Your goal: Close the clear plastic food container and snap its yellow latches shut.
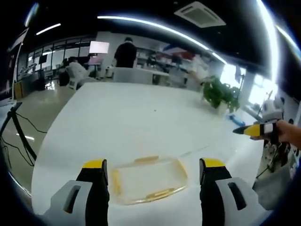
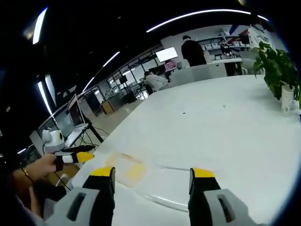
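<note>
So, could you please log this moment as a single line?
left gripper: open, above container | right gripper: open, near lid | yellow latches: unsnapped | table

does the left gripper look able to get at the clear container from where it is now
Probably yes. The clear container lies on the white table straight ahead of the left gripper, between its open jaws, with nothing between them. The right gripper is off to the side.

left tongs point(image 1: 153, 170) agape | right tongs point(image 2: 153, 179) agape; both empty
</note>
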A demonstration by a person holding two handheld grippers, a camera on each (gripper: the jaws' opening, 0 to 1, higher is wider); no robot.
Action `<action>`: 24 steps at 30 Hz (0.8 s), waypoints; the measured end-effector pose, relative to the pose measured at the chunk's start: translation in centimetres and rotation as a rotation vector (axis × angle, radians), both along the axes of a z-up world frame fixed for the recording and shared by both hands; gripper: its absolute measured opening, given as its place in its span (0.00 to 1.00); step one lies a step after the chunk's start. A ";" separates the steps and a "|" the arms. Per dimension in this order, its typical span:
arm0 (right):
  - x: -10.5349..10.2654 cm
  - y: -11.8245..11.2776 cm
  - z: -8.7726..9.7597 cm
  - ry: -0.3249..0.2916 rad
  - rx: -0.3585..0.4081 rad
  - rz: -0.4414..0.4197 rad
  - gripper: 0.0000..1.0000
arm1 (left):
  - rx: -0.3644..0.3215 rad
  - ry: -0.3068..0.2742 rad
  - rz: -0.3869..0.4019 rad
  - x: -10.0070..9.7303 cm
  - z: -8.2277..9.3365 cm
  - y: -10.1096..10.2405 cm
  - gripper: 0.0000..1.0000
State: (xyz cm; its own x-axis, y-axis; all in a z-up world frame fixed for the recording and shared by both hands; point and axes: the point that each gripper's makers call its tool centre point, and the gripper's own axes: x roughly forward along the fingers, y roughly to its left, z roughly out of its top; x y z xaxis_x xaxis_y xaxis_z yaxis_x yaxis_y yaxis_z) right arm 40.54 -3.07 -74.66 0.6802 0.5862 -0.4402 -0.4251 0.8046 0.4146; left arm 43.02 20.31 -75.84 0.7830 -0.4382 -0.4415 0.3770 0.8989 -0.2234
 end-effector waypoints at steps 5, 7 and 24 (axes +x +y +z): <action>0.2 1.1 -0.8 0.011 -0.015 0.041 0.62 | 0.005 0.000 0.012 0.1 0.0 1.0 0.79; 0.3 1.4 -1.0 0.014 -0.021 0.056 0.62 | 0.008 0.002 0.015 0.1 -0.1 1.2 0.79; 0.6 5.7 -1.5 0.014 0.004 0.137 0.60 | 0.014 0.022 0.057 0.0 -1.2 3.2 0.76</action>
